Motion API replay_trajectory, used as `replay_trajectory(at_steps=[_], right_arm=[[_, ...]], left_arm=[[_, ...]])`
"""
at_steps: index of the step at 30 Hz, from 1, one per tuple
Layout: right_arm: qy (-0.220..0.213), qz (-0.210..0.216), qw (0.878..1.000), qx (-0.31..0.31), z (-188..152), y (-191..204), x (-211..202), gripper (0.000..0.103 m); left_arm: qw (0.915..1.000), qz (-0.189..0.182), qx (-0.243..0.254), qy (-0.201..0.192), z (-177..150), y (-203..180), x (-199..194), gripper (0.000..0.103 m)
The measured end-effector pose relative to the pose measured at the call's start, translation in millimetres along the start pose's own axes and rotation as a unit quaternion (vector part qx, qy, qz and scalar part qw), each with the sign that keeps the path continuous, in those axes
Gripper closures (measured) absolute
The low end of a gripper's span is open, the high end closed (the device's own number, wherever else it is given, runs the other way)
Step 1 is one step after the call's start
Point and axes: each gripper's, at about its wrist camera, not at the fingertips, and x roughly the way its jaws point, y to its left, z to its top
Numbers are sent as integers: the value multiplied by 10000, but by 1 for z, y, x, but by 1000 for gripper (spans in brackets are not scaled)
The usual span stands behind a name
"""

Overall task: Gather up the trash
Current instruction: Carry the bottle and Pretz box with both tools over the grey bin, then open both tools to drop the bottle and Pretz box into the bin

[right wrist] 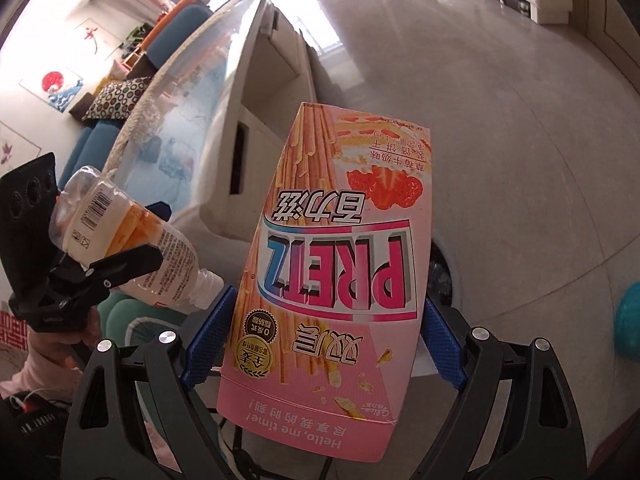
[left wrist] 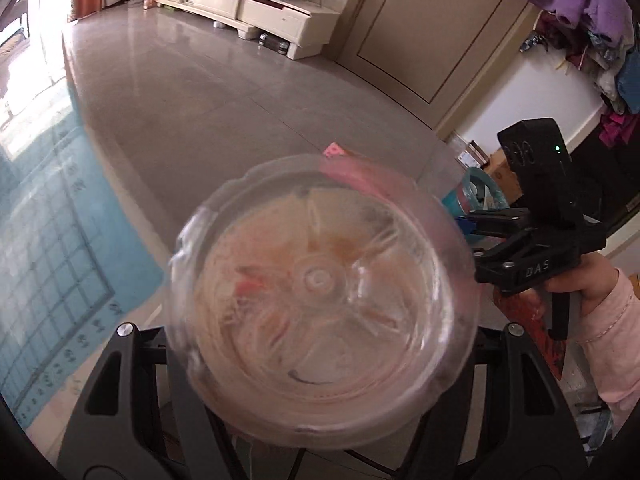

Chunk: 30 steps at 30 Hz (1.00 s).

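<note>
The left wrist view was mostly filled by the clear base of a plastic bottle [left wrist: 320, 300], blurred and pointing straight at the lens, with the left gripper [left wrist: 320, 336] clamped on it from both sides. Behind the bottle's upper rim a strip of the pink Pretz box [left wrist: 352, 168] showed. To the right, the right gripper [left wrist: 480, 236] was held by a hand in a pink sleeve [left wrist: 600, 284], its fingers reaching toward the box. Beyond lay a glossy tiled floor [left wrist: 224, 100], a cream TV cabinet [left wrist: 256, 8] against the far wall and a blue gridded mat [left wrist: 52, 216] on the left.

In the right wrist view the box [right wrist: 340, 272] stood upside down between the blue pads [right wrist: 208, 340] of the right gripper [right wrist: 320, 344], which was closed on its lower sides. At the left the bottle [right wrist: 132, 240], with a white and orange label and its neck pointing down and right, sat pinched in the left gripper [right wrist: 116, 268], held in the air beside the box without touching it. A white table [right wrist: 224, 128] with a glass top stood behind them.
</note>
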Motion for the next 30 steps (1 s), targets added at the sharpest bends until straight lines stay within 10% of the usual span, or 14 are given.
replay_trajectory(at_steps=[18,20,30], right_arm=[[1054,250,9940,171,-35,-30,110,13],[1139,101,9933,185,-33,-37,119,13],[1147,71,9922,490,-40,-46,129,13]], left_arm=[[9923,-72,88,1235,-3,13,133,33],[9917,174,196,1259,-4,11,140,17],[9921,-87,-163,1239,-10,26,131,14]])
